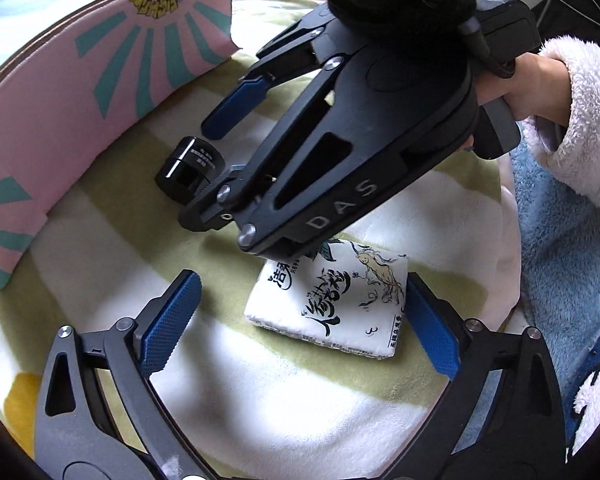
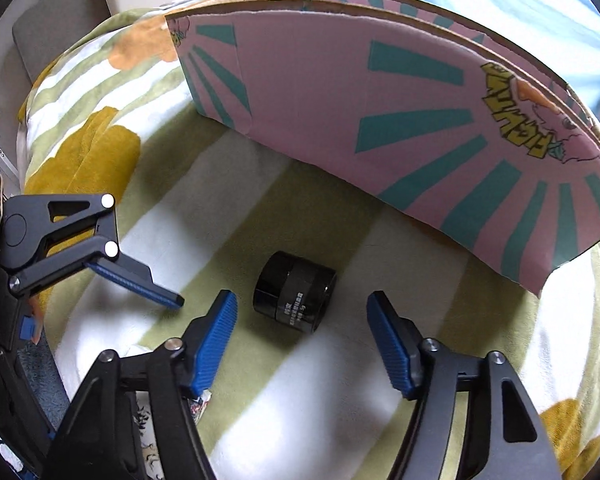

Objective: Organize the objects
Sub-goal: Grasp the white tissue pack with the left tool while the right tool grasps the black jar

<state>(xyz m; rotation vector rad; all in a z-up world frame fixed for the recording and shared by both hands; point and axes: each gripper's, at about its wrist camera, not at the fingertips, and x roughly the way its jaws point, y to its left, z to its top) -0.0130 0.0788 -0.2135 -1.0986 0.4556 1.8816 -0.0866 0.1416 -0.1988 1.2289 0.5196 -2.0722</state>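
Observation:
A white tissue pack [image 1: 332,304] with black calligraphy lies on the striped blanket [image 1: 260,392]. My left gripper [image 1: 300,304] is open, its blue pads on either side of the pack, apart from it. A black cylindrical jar [image 1: 190,170] lies on its side near the pink box. My right gripper [image 1: 216,160] is open above the jar, seen from the side in the left wrist view. In the right wrist view my right gripper [image 2: 302,312] is open with the jar [image 2: 296,298] between and just ahead of its fingertips. The left gripper's finger [image 2: 140,284] shows at the left.
A pink cardboard box [image 2: 400,112] with teal rays stands open at the back; it also shows in the left wrist view [image 1: 80,100]. A blue fleece [image 1: 568,272] lies to the right. A grey cushion [image 2: 60,32] sits beyond the blanket [image 2: 320,400].

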